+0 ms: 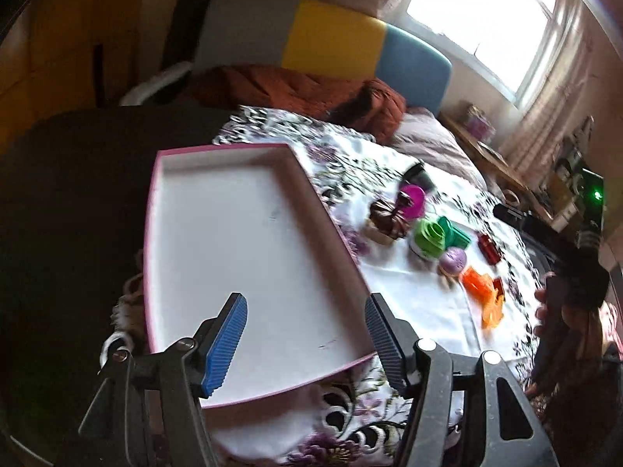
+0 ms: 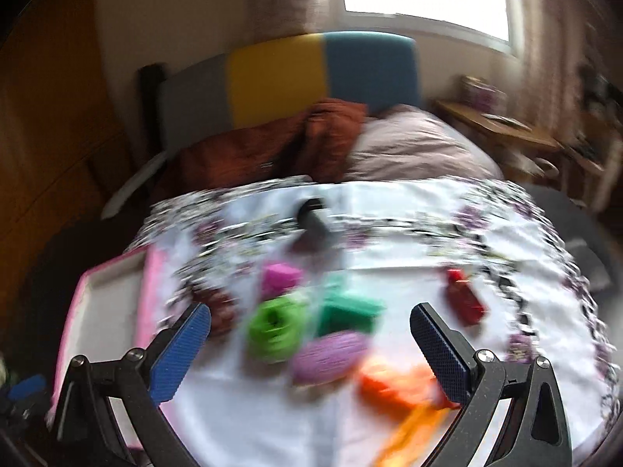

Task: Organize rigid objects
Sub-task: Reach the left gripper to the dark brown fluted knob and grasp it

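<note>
Left claw (image 1: 305, 344) hangs spread and empty above the bare pink-rimmed tray (image 1: 331, 233), presumably marking the destination. Right claw (image 2: 311, 350), likewise spread, holds nothing; the small toys (image 2: 276, 330) lie on the bed directly ahead between its fingers, apparently being lined up for a pick.

Small colourful toys (image 1: 436, 239) clustered on floral cloth, just right of empty pink-rimmed tray (image 1: 249, 257), w/ none inside

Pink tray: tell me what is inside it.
The pink tray shows only its bare white floor with a few faint marks. The left gripper's open fingers cover part of its near edge, so that strip is unseen.
</note>
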Action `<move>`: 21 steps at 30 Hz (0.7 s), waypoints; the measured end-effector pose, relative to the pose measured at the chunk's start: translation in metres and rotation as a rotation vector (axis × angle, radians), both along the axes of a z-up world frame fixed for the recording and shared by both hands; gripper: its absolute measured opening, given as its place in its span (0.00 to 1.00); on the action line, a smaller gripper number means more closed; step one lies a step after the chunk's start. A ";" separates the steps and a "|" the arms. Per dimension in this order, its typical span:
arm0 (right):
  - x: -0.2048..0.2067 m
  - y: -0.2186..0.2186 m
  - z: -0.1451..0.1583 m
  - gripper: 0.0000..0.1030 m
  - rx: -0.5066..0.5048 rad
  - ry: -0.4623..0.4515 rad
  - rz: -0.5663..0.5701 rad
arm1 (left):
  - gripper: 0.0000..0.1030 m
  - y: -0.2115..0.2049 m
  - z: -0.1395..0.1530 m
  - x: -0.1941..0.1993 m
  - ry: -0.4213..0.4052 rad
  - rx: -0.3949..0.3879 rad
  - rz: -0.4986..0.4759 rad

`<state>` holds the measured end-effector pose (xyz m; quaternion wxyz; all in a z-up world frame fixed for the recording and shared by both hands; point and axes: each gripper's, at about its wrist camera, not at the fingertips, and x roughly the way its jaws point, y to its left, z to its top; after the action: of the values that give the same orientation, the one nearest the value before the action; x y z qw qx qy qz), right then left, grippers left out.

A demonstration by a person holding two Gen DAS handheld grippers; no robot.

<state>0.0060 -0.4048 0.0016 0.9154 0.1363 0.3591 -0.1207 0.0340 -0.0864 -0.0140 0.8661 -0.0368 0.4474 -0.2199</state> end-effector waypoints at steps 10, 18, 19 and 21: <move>-0.003 -0.089 -0.023 1.00 0.188 0.008 -0.185 | 0.60 -0.074 -0.002 0.026 0.042 0.081 -0.168; -0.010 -0.102 -0.029 1.00 0.296 -0.004 -0.224 | 0.58 -0.139 -0.008 0.063 -0.029 0.117 -0.273; -0.011 -0.104 -0.031 1.00 0.316 -0.002 -0.227 | 0.58 -0.144 -0.010 0.068 -0.013 0.116 -0.275; -0.011 -0.107 -0.033 1.00 0.339 0.001 -0.230 | 0.58 -0.157 -0.016 0.080 0.000 0.129 -0.276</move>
<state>-0.0049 -0.5113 -0.0318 0.8593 0.3285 0.3568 -0.1624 0.1140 -0.2432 -0.0296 0.8282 0.0809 0.4613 -0.3077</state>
